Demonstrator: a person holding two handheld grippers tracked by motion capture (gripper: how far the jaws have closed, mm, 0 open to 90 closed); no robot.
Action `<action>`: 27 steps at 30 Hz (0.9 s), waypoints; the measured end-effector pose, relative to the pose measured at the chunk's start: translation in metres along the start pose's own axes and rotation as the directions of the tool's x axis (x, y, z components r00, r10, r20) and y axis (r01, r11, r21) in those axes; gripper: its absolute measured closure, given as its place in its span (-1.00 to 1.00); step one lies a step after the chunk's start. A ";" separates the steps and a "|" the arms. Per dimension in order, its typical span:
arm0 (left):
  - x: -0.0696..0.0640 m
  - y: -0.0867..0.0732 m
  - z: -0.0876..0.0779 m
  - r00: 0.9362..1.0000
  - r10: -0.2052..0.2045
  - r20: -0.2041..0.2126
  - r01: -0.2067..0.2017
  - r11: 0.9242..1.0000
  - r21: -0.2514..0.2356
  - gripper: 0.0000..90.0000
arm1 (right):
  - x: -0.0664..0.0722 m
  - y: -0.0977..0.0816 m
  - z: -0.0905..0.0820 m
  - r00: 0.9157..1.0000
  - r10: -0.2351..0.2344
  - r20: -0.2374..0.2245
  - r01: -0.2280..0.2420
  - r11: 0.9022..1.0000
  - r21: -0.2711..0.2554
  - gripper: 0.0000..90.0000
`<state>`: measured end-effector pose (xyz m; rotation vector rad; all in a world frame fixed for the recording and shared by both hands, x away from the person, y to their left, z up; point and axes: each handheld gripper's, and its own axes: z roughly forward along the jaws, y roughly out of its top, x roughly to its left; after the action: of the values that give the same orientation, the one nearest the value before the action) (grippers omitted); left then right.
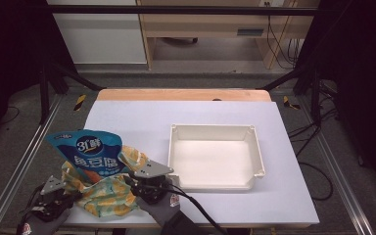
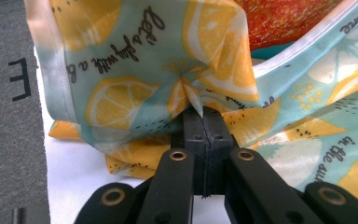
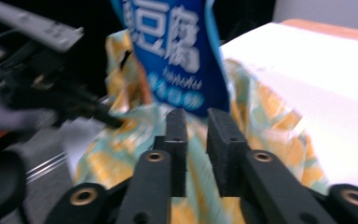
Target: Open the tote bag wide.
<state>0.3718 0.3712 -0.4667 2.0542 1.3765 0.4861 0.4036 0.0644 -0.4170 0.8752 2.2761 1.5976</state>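
High view: we see the lemon-print bag (image 1: 105, 196) left of the white tray (image 1: 215, 156), between left gripper (image 1: 61, 196) and right gripper (image 1: 144, 188), blue snack pouch (image 1: 90, 154) sticking out. Left gripper view: jaws clamped on the bag's fabric. Right gripper view: jaws slightly apart, empty, by the bag below the pouch.

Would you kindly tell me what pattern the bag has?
Lemon slices on pale teal bag, clearest in the left gripper view.
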 end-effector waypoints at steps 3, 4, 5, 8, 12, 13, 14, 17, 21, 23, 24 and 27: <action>0.000 0.000 0.000 1.000 0.001 0.004 -0.001 1.000 0.004 0.99 | -0.001 0.000 0.019 1.000 0.028 0.013 -0.029 0.999 0.031 0.98; 0.001 0.000 0.000 1.000 0.000 0.005 0.000 1.000 0.002 0.99 | 0.000 -0.001 0.022 0.999 0.029 0.013 -0.030 0.999 0.038 1.00; 0.000 0.000 0.000 1.000 -0.001 0.006 0.001 1.000 0.001 0.99 | 0.000 -0.003 0.028 1.000 0.026 0.012 -0.026 0.998 0.056 1.00; 0.001 0.000 0.000 1.000 -0.004 0.007 0.004 1.000 0.001 0.98 | 0.004 -0.012 0.037 1.000 0.020 0.003 -0.021 0.994 0.108 1.00; 0.001 0.000 0.000 1.000 -0.003 0.006 0.003 1.000 0.002 0.95 | 0.006 -0.029 0.042 1.000 0.020 -0.009 -0.018 0.988 0.156 1.00; 0.002 0.000 0.000 1.000 -0.007 0.006 0.007 1.000 -0.002 0.94 | 0.006 -0.032 0.042 1.000 0.020 -0.009 -0.018 0.986 0.164 1.00; 0.002 0.000 0.000 1.000 -0.012 0.008 0.013 1.000 -0.008 0.93 | 0.007 -0.037 0.043 1.000 0.024 -0.013 -0.022 0.984 0.176 1.00; 0.003 0.001 -0.002 1.000 -0.022 0.010 0.022 0.999 -0.024 0.89 | 0.007 -0.047 0.046 0.999 0.032 -0.013 -0.028 0.978 0.208 1.00; 0.004 0.003 -0.010 0.999 -0.037 0.017 0.038 0.996 -0.075 0.81 | 0.007 -0.057 0.051 1.000 0.027 -0.010 -0.024 0.972 0.234 1.00; 0.004 0.005 -0.017 0.999 -0.040 0.017 0.042 0.993 -0.110 0.77 | 0.007 -0.059 0.051 1.000 0.029 -0.009 -0.026 0.970 0.241 1.00; 0.004 0.007 -0.021 0.999 -0.043 0.018 0.045 0.991 -0.127 0.76 | 0.007 -0.060 0.052 1.000 0.027 -0.008 -0.024 0.970 0.243 1.00; 0.002 0.011 -0.034 0.999 -0.044 0.021 0.047 0.981 -0.187 0.75 | 0.008 -0.060 0.052 1.000 0.027 -0.007 -0.025 0.970 0.244 1.00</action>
<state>0.3599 0.3799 -0.4345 1.8671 1.3130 0.5562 0.4029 0.0953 -0.4900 0.9577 2.5156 1.3529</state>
